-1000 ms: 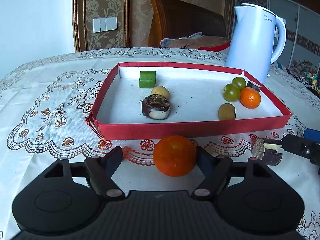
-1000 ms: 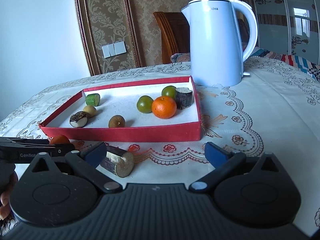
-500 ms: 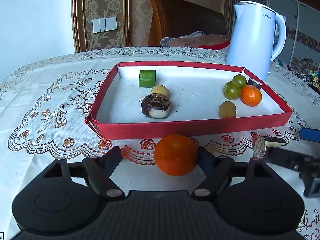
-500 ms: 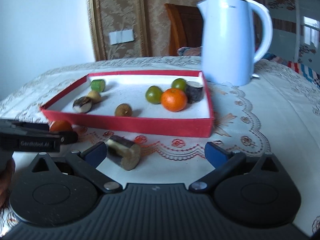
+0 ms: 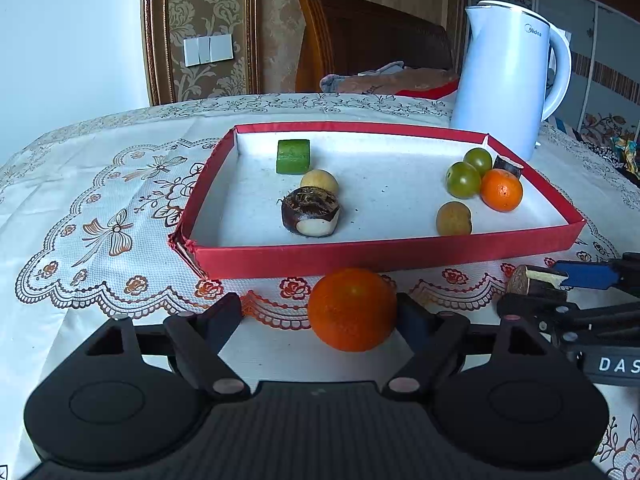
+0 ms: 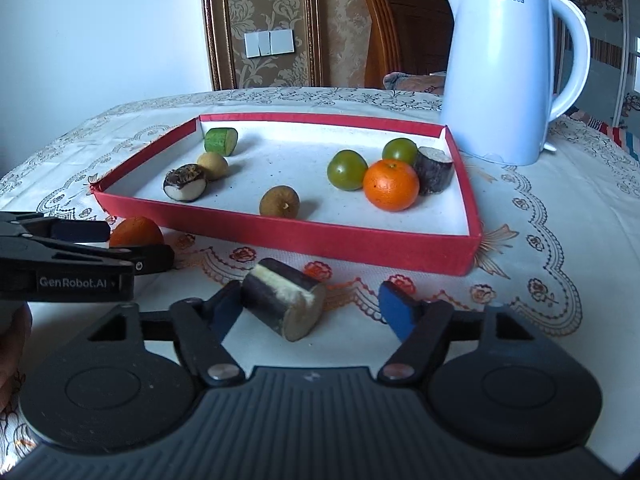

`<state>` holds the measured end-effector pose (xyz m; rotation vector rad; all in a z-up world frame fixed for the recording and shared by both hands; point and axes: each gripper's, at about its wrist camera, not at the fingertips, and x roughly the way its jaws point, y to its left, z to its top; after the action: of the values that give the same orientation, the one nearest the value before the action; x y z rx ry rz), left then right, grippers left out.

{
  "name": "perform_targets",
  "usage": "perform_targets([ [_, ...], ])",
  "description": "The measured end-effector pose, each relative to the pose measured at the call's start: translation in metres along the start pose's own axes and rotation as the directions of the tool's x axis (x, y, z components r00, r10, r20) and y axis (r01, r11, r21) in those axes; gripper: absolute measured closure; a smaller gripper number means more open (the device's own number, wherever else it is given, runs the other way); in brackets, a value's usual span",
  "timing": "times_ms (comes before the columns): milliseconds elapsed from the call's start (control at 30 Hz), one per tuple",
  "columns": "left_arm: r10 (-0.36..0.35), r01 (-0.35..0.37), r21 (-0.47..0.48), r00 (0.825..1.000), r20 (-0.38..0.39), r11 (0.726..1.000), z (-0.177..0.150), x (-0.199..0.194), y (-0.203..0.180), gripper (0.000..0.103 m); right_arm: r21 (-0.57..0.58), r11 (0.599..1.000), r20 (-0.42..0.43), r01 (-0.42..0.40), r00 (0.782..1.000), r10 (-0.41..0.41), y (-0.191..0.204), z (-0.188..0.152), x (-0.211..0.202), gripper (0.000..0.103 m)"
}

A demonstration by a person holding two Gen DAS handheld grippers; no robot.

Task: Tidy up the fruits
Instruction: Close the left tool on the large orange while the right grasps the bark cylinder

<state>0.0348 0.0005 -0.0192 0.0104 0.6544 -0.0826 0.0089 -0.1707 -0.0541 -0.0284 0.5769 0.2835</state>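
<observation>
A red tray (image 5: 384,255) (image 6: 304,240) on the tablecloth holds several fruits: a green chunk (image 5: 293,156), a brown-and-white piece (image 5: 311,217), green fruits (image 5: 463,179) and an orange (image 5: 501,189). My left gripper (image 5: 320,316) is open around a loose orange (image 5: 352,309) (image 6: 136,232) lying in front of the tray, against the right finger. My right gripper (image 6: 312,308) is open around a dark sugarcane chunk (image 6: 285,304) (image 5: 534,280), which touches its left finger on the cloth.
A white electric kettle (image 5: 512,80) (image 6: 508,68) stands behind the tray's right corner. A wooden chair (image 5: 372,40) with cloth on it is behind the table. The lace tablecloth (image 5: 100,208) stretches left of the tray.
My right gripper has swung left and closer, so the sugarcane chunk now sits between its fingers. The left gripper stays open around the orange, which lies nearer its right finger.
</observation>
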Motion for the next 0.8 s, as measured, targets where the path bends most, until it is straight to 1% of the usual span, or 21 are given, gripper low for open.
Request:
perform_targets([
  [67,-0.004,0.004,-0.005,1.000,0.003,1.000,0.000,0.000,0.001,0.020,-0.003,1.000,0.003,-0.009,1.000,0.009,0.001,0.001,0.001,0.044],
  [100,-0.007,0.007,-0.008,1.000,0.005,1.000,0.000,-0.001,0.001,0.020,-0.001,1.000,0.006,-0.008,1.000,0.008,0.001,0.001,0.000,0.054],
  [133,-0.009,0.009,-0.009,1.000,0.005,1.000,0.000,-0.001,0.001,0.020,0.006,1.000,0.012,-0.008,1.000,0.008,0.000,0.000,-0.001,0.061],
  [300,-0.028,0.028,0.000,1.000,0.004,1.000,0.000,-0.001,0.000,0.020,0.032,0.999,0.019,-0.021,1.000,0.020,-0.005,0.001,-0.002,0.062],
  [433,-0.034,0.034,0.021,0.999,0.001,0.999,-0.001,-0.001,-0.004,0.020,0.066,0.998,0.037,0.003,0.999,-0.005,-0.010,0.000,-0.005,0.062],
  [567,-0.033,0.033,0.026,0.999,-0.001,0.999,-0.001,0.000,-0.005,0.020,0.098,0.994,0.027,0.041,0.999,-0.044,-0.016,0.001,-0.003,0.062],
  [667,-0.025,0.026,0.052,1.000,-0.009,0.998,-0.001,0.001,-0.010,0.016,0.082,0.995,0.024,0.054,0.998,-0.056,-0.013,0.001,-0.002,0.062],
  [800,-0.030,0.030,0.051,1.000,-0.009,0.998,-0.001,0.001,-0.009,0.016,0.072,0.996,0.022,0.062,0.998,-0.064,-0.012,0.000,-0.003,0.061],
])
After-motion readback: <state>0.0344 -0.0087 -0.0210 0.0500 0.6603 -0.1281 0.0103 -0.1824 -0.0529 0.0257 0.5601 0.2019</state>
